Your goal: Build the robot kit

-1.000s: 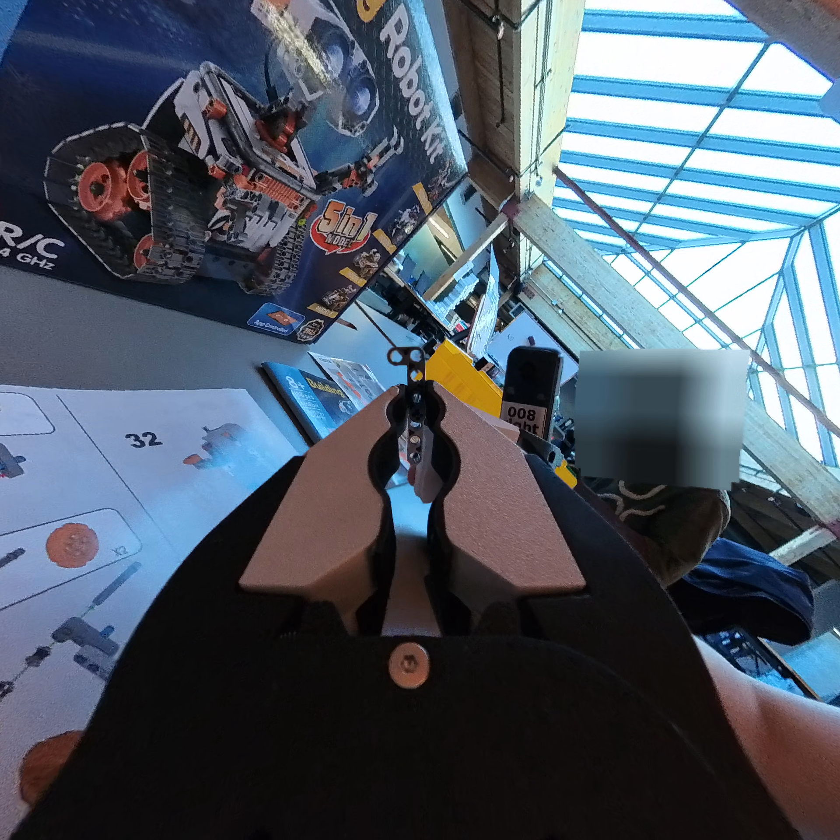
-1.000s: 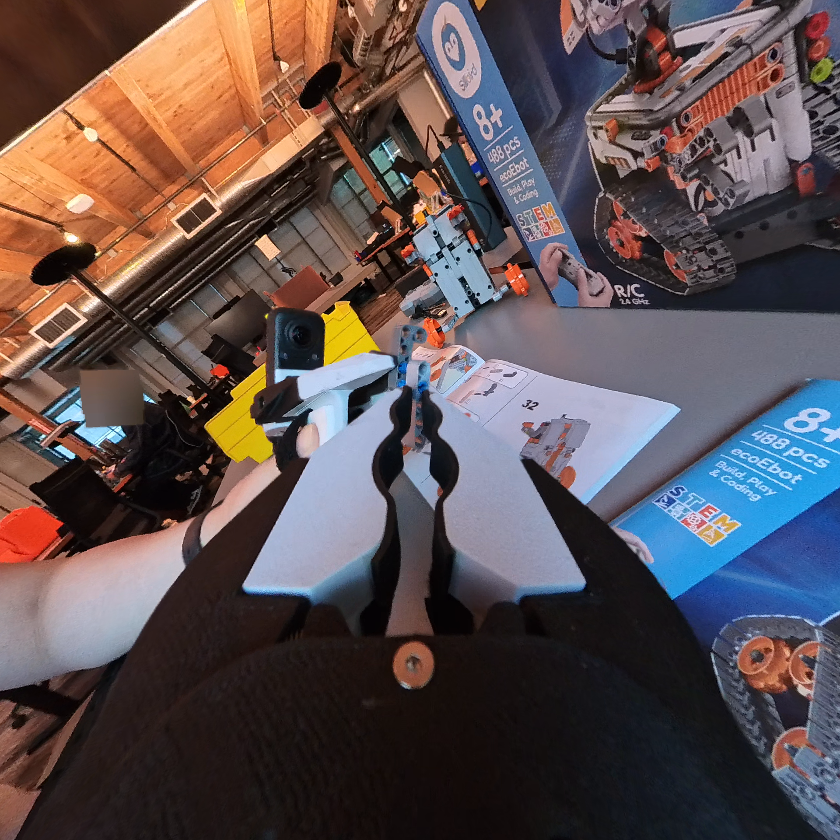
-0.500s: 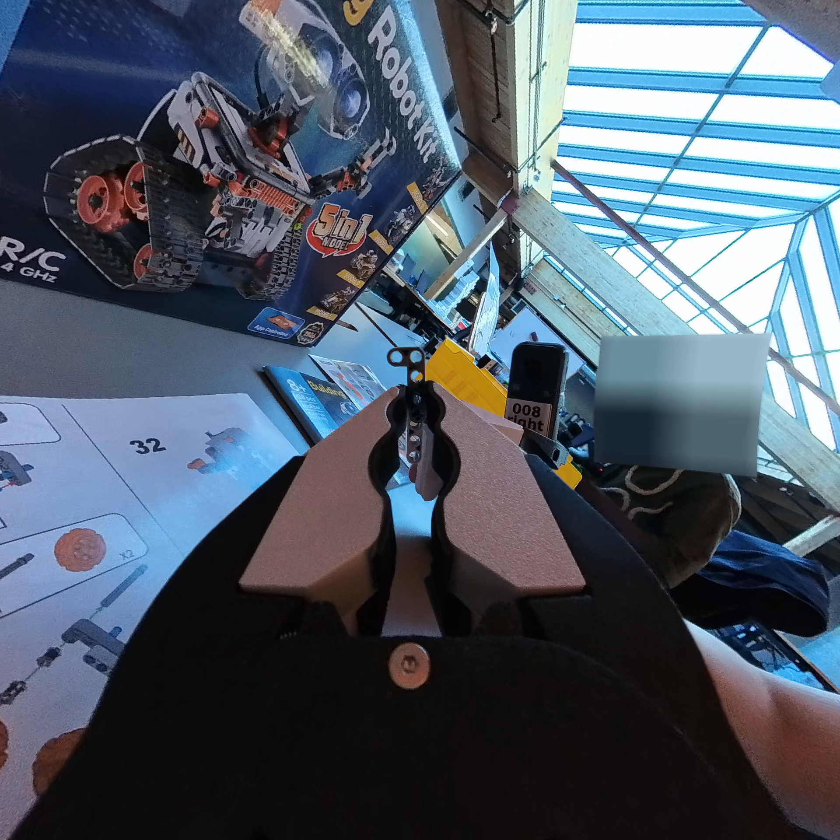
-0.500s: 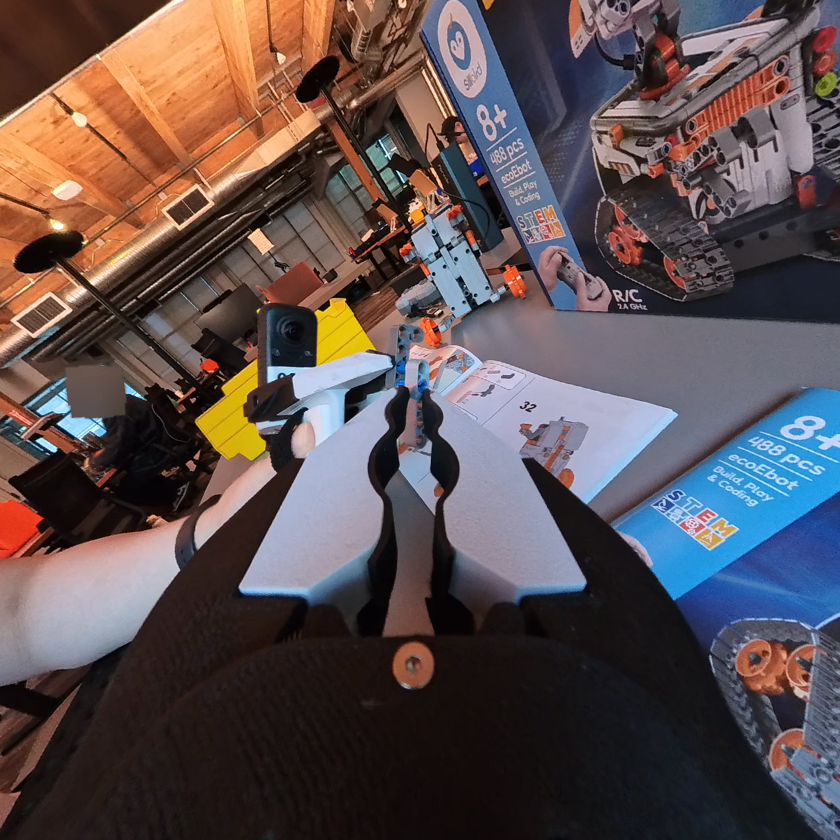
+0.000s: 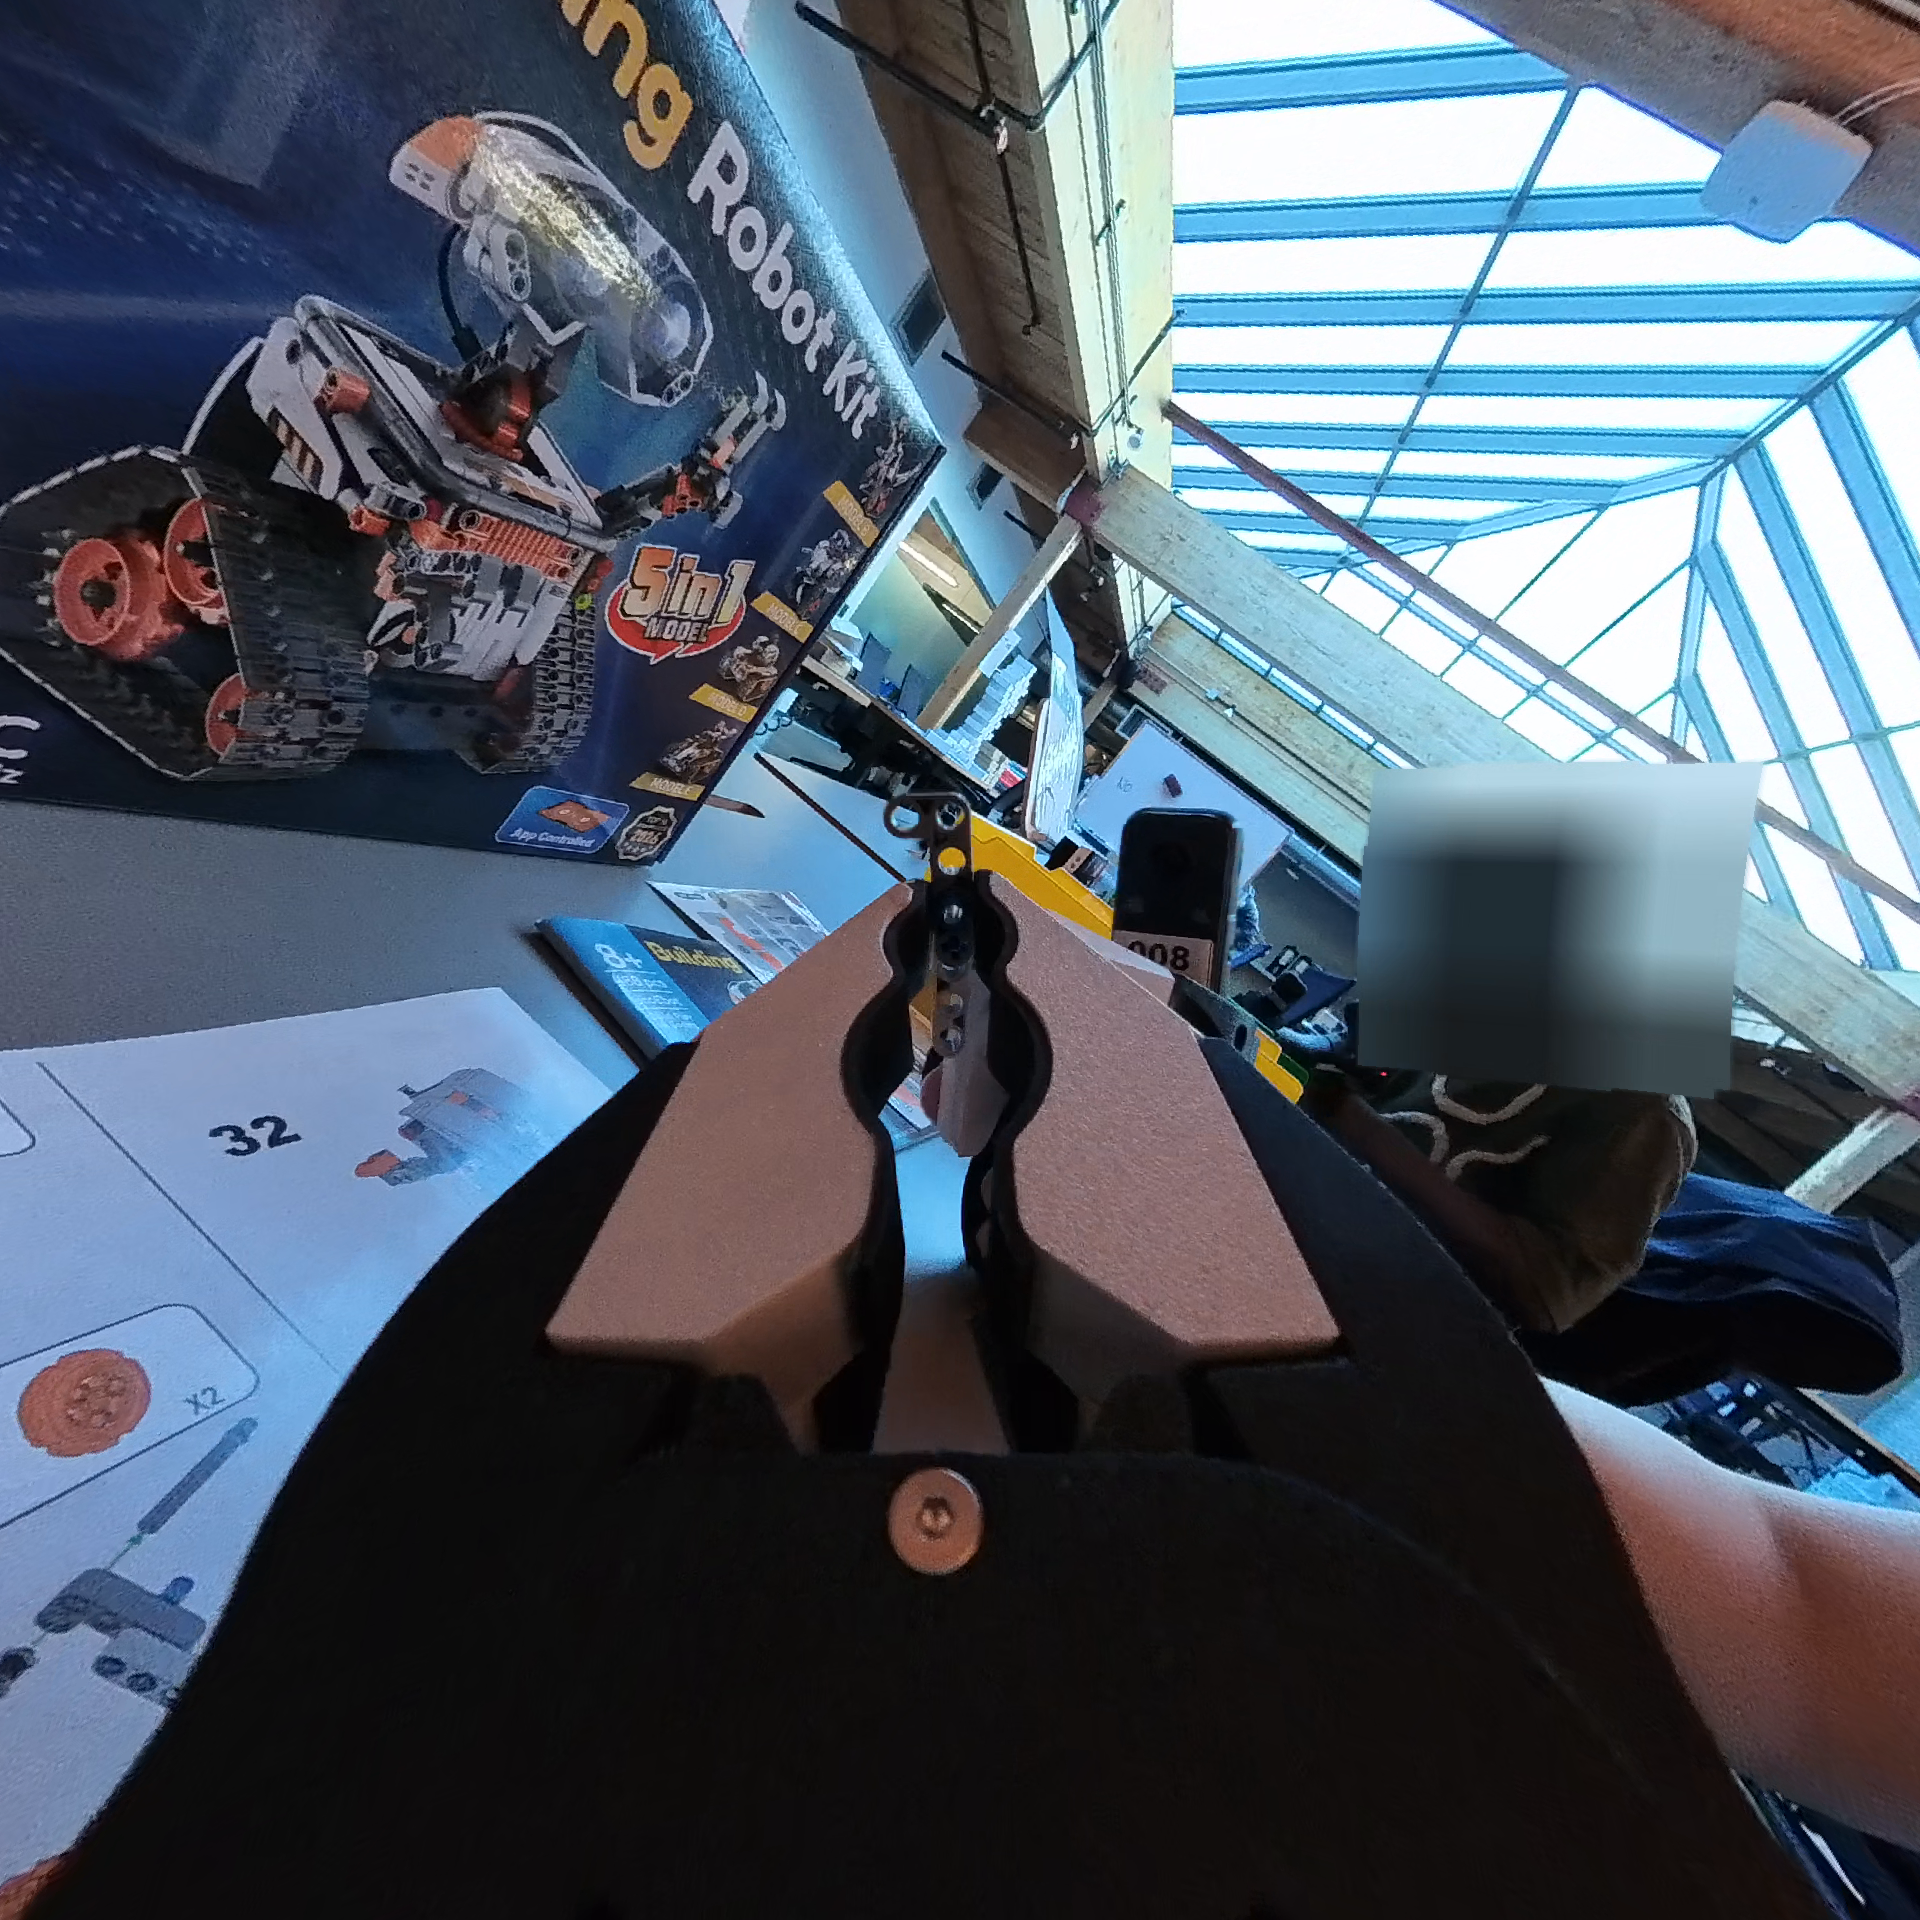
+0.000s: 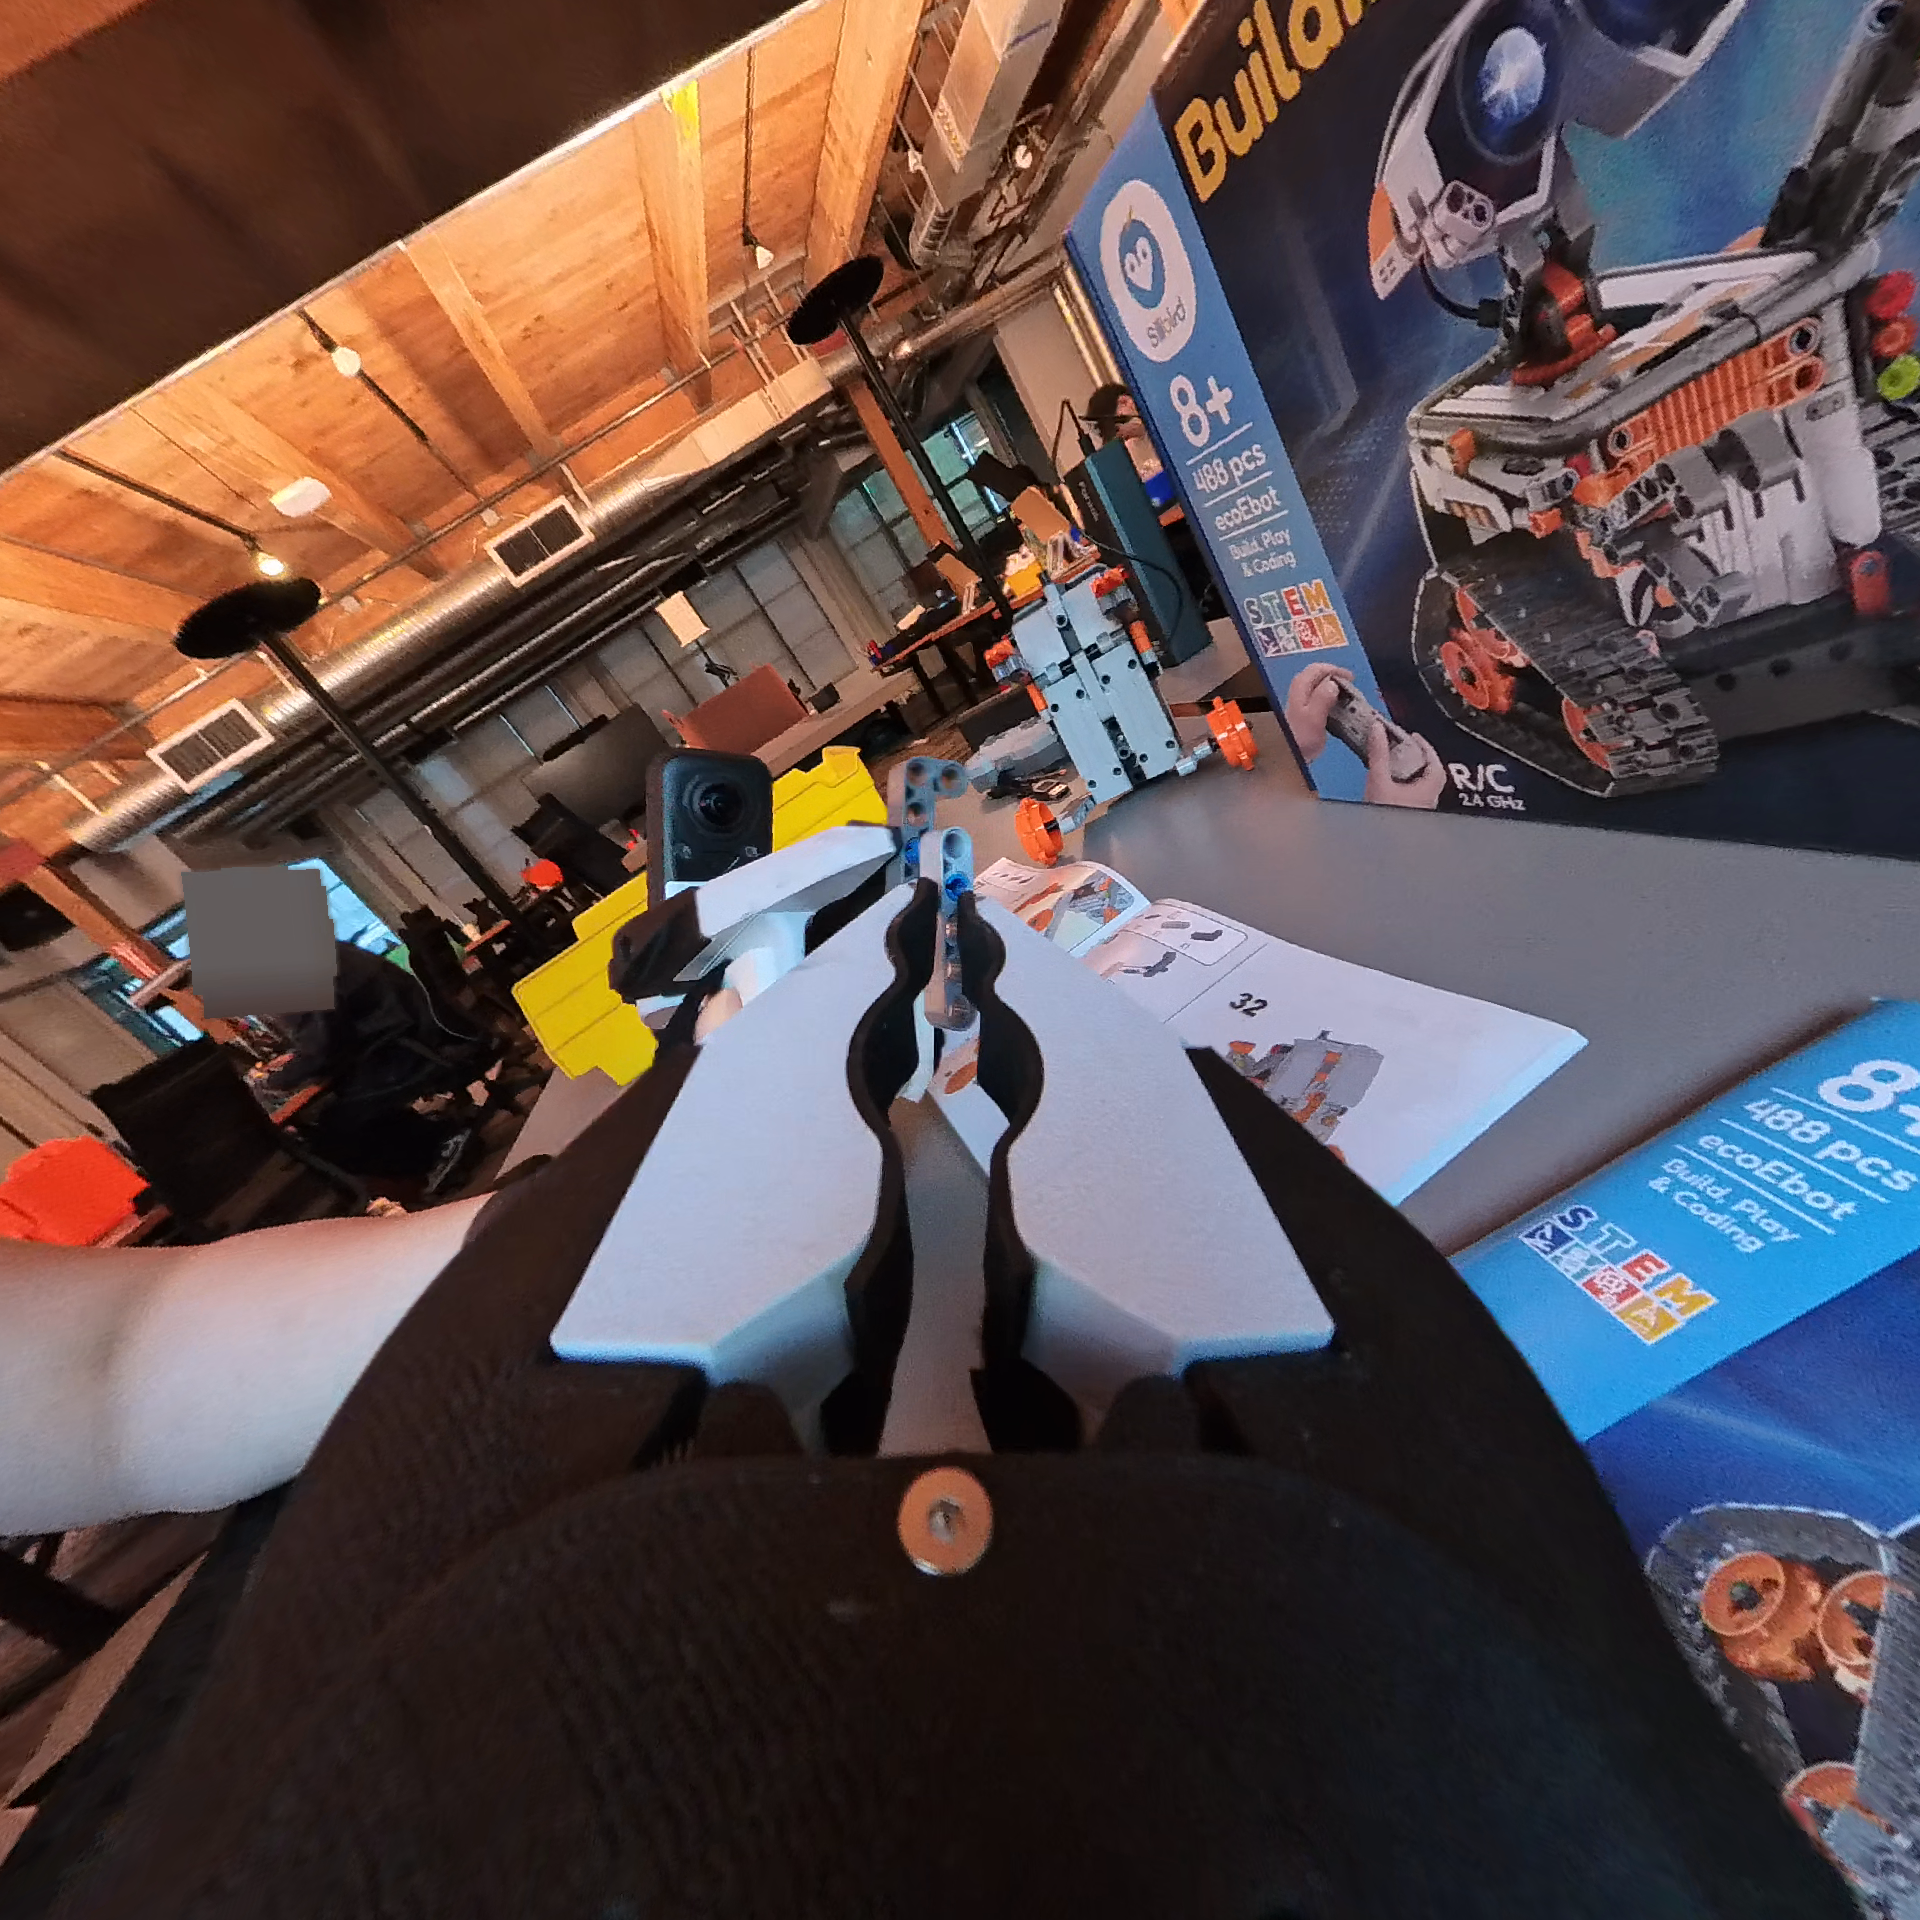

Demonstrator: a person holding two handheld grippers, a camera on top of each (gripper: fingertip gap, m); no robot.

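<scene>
Left gripper (image 5: 948, 914) pinched on a dark grey beam (image 5: 943, 862) with round holes, bent at the top, held above the grey table (image 5: 260, 914). Right gripper (image 6: 940, 914) pressed on a light grey beam (image 6: 951, 935) with blue pin, touching the dark one. Below, open instruction booklet (image 6: 1351, 997); behind, blue kit box (image 5: 364, 416).

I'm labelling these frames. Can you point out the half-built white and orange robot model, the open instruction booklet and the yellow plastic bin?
Half-built white and orange robot model (image 6: 1096, 696): right wrist view, its white body.
Open white paper instruction booklet (image 6: 1382, 1023): right wrist view, bare page.
Yellow plastic bin (image 6: 582, 987): right wrist view, its side wall.
</scene>
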